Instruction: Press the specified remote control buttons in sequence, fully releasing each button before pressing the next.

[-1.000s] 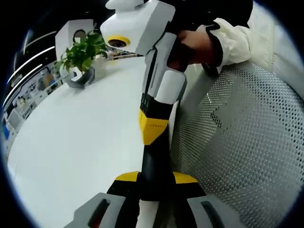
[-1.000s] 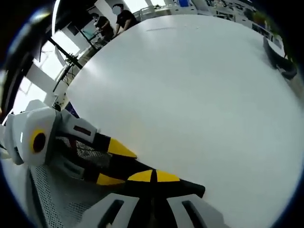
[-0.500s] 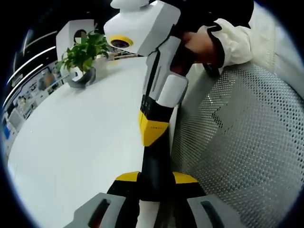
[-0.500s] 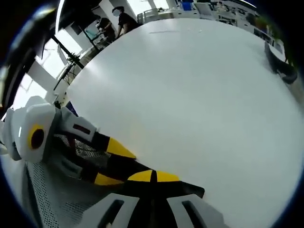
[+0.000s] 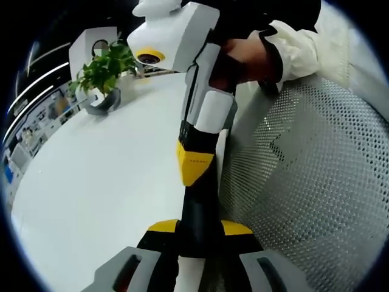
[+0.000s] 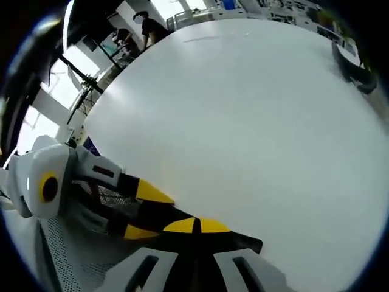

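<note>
office/lab | white table [image 6: 243, 121] | potted plant [image 5: 104, 70] | mesh chair [image 5: 310, 182] | shelving [image 5: 36, 115] | people [image 6: 146, 27] at back

A broad white table [image 5: 91, 182] spreads ahead of the tongs, with a green potted plant [image 5: 103, 70] in a grey pot far beyond them. A perforated mesh surface [image 5: 310, 182] lies beside the table edge. People [image 6: 146, 24] stand past the far end.

table [image 6: 243, 134] white | grippers [image 5: 197, 164] white/black/yellow | plant [image 5: 103, 67] green, pot [image 5: 104, 100] probably grey
</note>
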Motion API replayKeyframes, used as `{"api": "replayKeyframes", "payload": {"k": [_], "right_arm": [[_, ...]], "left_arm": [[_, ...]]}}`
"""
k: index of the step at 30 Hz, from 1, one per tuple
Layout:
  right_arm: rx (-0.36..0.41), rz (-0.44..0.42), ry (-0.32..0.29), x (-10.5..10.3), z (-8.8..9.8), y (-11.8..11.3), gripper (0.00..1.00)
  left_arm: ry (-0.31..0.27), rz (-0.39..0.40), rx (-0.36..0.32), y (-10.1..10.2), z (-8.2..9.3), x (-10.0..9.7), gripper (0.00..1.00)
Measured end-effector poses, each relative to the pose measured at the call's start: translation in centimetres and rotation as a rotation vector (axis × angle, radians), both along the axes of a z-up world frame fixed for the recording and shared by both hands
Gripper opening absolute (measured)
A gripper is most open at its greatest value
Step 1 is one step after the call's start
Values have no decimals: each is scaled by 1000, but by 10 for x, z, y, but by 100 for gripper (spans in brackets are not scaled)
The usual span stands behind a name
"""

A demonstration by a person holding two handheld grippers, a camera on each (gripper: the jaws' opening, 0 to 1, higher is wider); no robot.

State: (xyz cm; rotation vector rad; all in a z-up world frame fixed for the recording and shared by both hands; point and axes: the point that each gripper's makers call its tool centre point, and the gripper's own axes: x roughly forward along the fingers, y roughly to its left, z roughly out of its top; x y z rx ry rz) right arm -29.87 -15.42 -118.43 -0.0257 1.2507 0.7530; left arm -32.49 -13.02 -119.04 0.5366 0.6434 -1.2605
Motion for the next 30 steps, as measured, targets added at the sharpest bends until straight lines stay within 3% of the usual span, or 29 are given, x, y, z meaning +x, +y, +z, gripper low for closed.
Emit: {"api": "replayKeyframes", "payload": {"k": [10, 22, 30], "right_arm": [[1, -13, 34, -3, 0, -2, 0], [-14, 24, -13, -2, 0, -1, 0], [15, -32, 36, -1, 1, -2, 0]], "left_arm": [[-3, -1, 3, 0, 0, 0, 24], [5, 6, -2, 0, 0, 1, 24], [9, 9, -2, 0, 0, 1, 24]]}}
